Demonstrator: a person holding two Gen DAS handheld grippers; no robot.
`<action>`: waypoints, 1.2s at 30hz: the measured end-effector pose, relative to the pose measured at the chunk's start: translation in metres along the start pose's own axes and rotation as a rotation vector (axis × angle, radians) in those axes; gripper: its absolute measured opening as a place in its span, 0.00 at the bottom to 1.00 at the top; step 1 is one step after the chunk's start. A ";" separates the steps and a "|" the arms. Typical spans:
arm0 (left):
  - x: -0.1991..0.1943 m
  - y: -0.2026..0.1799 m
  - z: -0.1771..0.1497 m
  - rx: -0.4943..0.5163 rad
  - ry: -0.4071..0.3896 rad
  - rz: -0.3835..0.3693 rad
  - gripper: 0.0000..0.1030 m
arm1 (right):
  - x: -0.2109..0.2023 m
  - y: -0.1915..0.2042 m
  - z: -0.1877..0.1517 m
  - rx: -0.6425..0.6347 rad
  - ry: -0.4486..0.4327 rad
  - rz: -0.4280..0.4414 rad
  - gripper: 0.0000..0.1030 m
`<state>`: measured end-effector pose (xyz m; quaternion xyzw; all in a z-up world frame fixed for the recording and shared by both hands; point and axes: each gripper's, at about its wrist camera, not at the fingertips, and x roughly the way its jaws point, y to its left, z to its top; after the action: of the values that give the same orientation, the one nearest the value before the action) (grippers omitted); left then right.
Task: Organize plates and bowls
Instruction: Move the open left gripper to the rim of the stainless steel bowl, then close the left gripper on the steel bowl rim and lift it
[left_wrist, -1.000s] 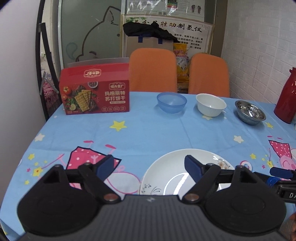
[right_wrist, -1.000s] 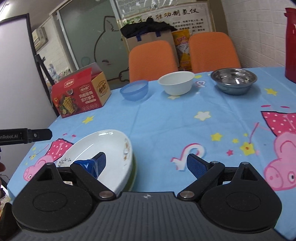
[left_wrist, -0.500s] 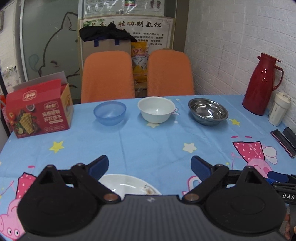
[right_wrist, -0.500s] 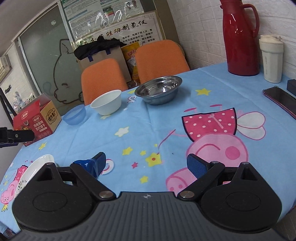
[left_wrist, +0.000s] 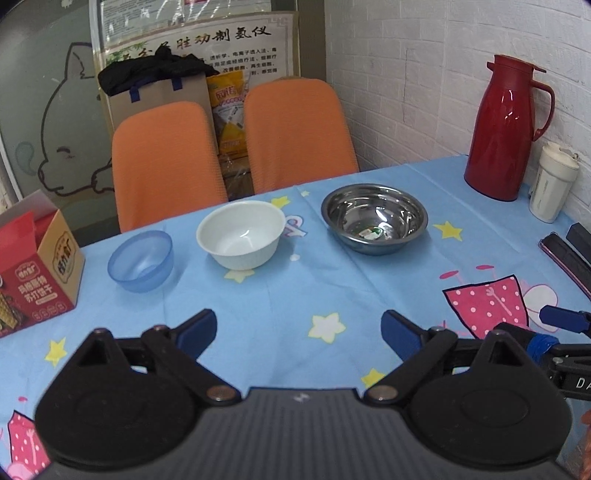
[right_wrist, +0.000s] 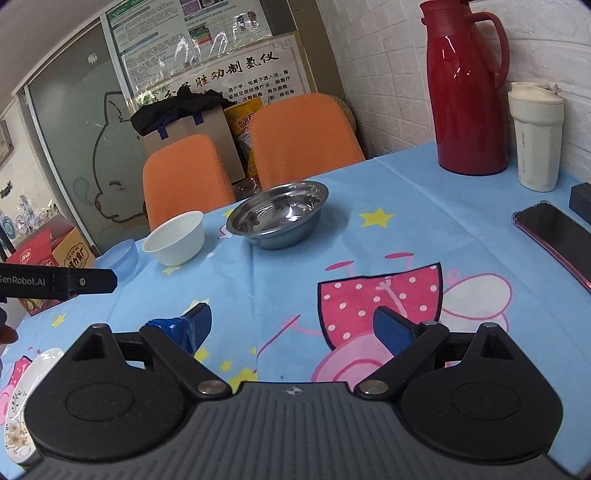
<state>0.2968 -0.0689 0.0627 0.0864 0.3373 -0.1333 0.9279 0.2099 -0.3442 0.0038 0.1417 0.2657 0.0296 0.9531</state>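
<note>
Bowls sit along the table's far edge; both grippers gape empty; approach the steel bowl rim squarely.

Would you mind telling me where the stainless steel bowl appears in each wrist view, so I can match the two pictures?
Left wrist view: the steel bowl sits right of centre, at mid-height, to the right of the white bowl.
Right wrist view: the steel bowl sits just left of centre, at mid-height, again to the right of the white bowl.
Shared landmark: the red thermos jug, upper right in both.
</note>
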 end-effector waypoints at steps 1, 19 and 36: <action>0.005 -0.002 0.004 0.008 0.000 -0.002 0.91 | 0.004 -0.001 0.005 -0.009 -0.002 0.003 0.79; 0.162 -0.011 0.133 0.098 0.032 -0.245 0.91 | 0.133 -0.008 0.076 -0.189 0.176 0.032 0.79; 0.266 -0.045 0.133 0.148 0.203 -0.231 0.91 | 0.201 0.000 0.076 -0.271 0.247 0.000 0.80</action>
<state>0.5594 -0.1948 -0.0123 0.1283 0.4263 -0.2541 0.8586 0.4208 -0.3367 -0.0341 0.0072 0.3744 0.0822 0.9236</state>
